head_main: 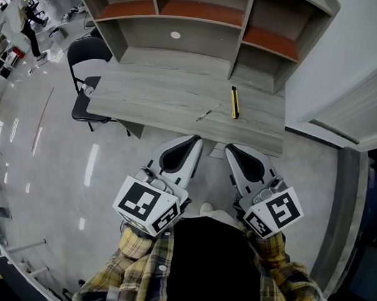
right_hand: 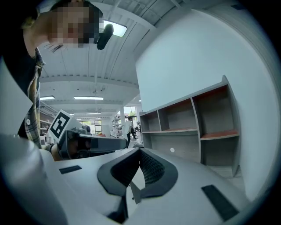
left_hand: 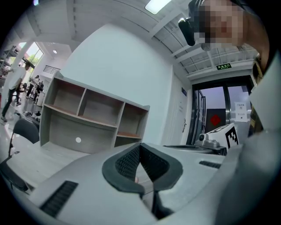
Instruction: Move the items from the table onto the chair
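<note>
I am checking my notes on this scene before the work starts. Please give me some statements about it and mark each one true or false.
1. The yellow cutter lies on the table. True.
2. The chair stands at the table's right end. False: in the head view it stands at the left end.
3. The left tool and the right tool are both shut and empty. True.
4. The left tool touches the yellow cutter. False: it is well apart from it, near the table's front edge.

Grey wood-grain table: yellow-and-black utility knife lies ahead of the right gripper fingers, thin silvery stick just ahead of the left gripper fingers.
</note>
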A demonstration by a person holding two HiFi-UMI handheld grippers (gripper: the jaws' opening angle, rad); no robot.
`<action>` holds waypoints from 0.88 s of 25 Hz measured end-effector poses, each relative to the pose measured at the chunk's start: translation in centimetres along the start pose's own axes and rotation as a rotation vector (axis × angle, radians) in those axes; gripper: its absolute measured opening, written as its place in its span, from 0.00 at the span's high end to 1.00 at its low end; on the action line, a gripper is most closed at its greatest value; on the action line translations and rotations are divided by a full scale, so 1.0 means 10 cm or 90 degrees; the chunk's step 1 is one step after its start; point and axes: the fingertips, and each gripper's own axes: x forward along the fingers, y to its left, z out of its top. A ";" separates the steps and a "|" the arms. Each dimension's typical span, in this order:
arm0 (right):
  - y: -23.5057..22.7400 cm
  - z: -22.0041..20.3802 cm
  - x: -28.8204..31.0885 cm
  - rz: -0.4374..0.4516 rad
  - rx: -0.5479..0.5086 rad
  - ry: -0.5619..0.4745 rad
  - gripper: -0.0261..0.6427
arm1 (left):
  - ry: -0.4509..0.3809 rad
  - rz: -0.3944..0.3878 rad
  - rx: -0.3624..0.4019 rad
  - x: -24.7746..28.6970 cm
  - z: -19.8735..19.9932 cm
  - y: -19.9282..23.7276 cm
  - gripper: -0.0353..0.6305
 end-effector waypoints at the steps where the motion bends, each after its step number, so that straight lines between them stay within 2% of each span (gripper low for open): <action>1: -0.03 0.00 0.14 -0.010 0.004 0.000 0.94 | 0.006 -0.009 0.003 0.03 0.04 0.14 0.94; 14: -0.25 0.09 1.92 -0.147 0.041 0.006 0.94 | 0.081 -0.104 0.035 0.45 0.49 1.98 0.94; 18: -0.41 0.08 2.22 -0.214 0.055 0.007 0.94 | 0.123 -0.131 0.047 0.56 0.51 2.40 0.94; 22: -0.58 -0.04 2.25 -0.281 0.076 0.025 0.93 | 0.160 -0.166 0.053 0.75 0.40 2.59 0.94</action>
